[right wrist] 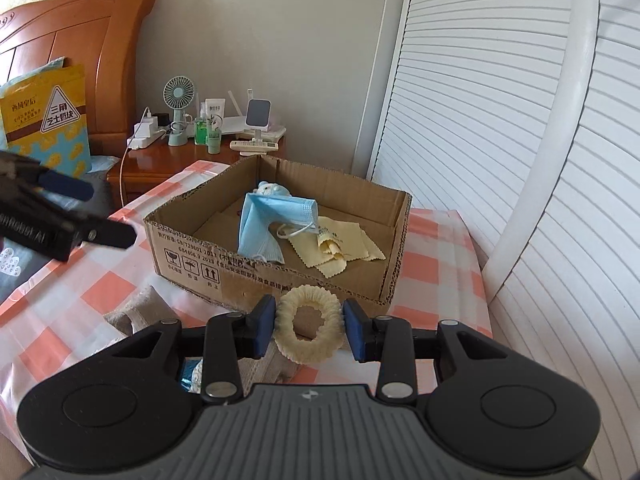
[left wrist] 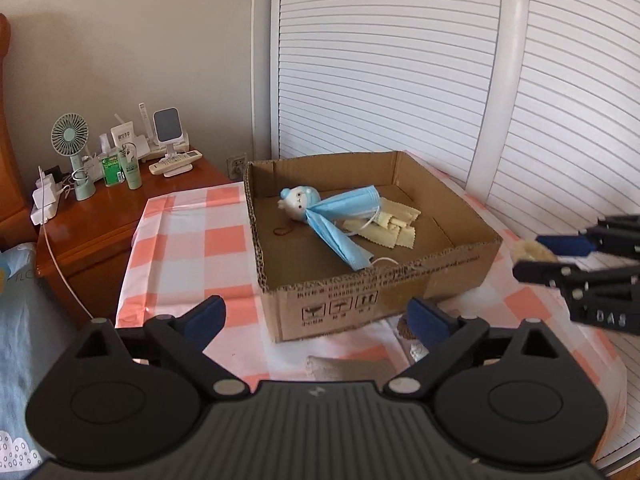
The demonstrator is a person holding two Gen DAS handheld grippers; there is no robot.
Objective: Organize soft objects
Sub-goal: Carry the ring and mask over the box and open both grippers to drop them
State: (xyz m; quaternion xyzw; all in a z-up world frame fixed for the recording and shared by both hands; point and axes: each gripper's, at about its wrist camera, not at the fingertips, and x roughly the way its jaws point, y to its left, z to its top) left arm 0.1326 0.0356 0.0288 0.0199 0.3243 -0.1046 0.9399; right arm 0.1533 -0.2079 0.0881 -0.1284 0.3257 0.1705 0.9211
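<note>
**Scrunchie in right tongs, just short of box**

Scrunchie [right wrist: 309, 323], cream and ribbed, clamped between the blue pads of the right tongs [right wrist: 309, 326], one pad pressed against each outer side of the ring. Held just in front of the near wall of the box [right wrist: 280, 280], above the checked cloth [right wrist: 60, 300].

Left tongs [left wrist: 316, 320] spread wide, nothing between the pads. Poised over the checked cloth, facing the near corner of the box. From the right wrist view, seen at the left edge, dark and blurred, well apart from the right tongs.

Inside the box: a blue mask [right wrist: 272, 220] draped and folded, its ear loop trailing; a small plush [left wrist: 298, 204] with a blue cap partly under the mask; yellow cloths [right wrist: 340, 246] with pinked edges beside the mask, touching it. A small brown loop [left wrist: 282, 232] on the box floor near the plush, too small to tell what.

Beige fabric [right wrist: 136, 312] lying on the checked cloth, just beside the box and below the tongs.

Beyond the desk: a wooden nightstand [left wrist: 112, 216] with a green fan [left wrist: 70, 136], bottles, a remote and a charger. White louvred doors [left wrist: 380, 60] behind the box. Wooden headboard [right wrist: 80, 20] and a yellow bag [right wrist: 44, 116] at the far left.
</note>
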